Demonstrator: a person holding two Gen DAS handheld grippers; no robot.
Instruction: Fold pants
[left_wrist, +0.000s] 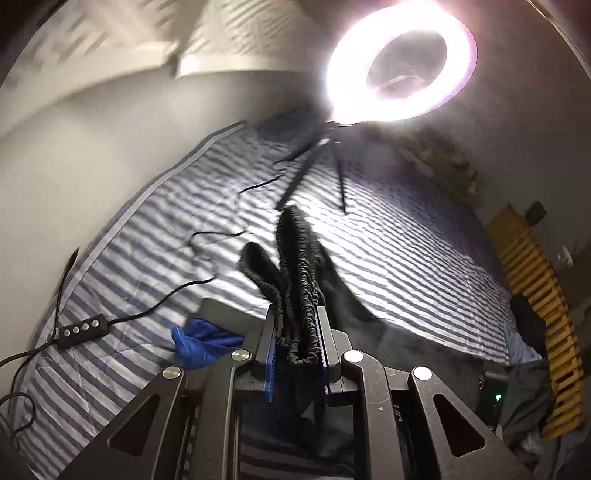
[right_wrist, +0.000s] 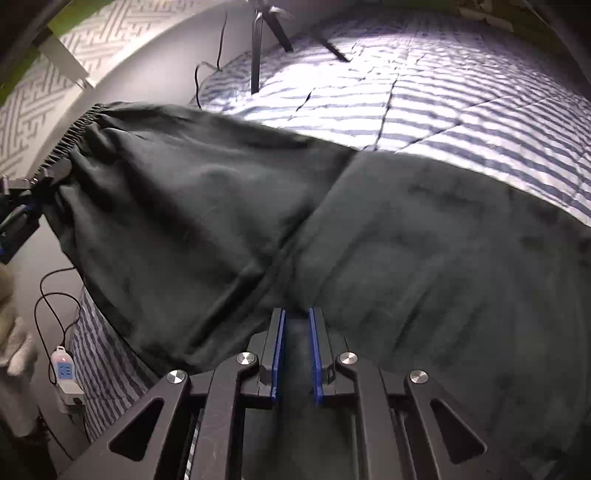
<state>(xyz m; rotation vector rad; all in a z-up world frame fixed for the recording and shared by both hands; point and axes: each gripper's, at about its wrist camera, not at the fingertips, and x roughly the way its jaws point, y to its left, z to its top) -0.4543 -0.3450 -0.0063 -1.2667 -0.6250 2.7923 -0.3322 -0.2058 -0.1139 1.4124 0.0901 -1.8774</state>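
Jaws' grip points buried in pants

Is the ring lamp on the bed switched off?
No, the ring lamp glows bright white above the striped blanket in the left wrist view.

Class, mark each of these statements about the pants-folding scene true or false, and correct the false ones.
1. The left gripper grips the elastic waistband of the pants. True.
2. The pants are bright red. False: they are black.
3. The bedspread is striped blue and white. True.
4. The ring light is switched off. False: it glows brightly.
5. The right gripper pinches the pants' dark fabric. True.
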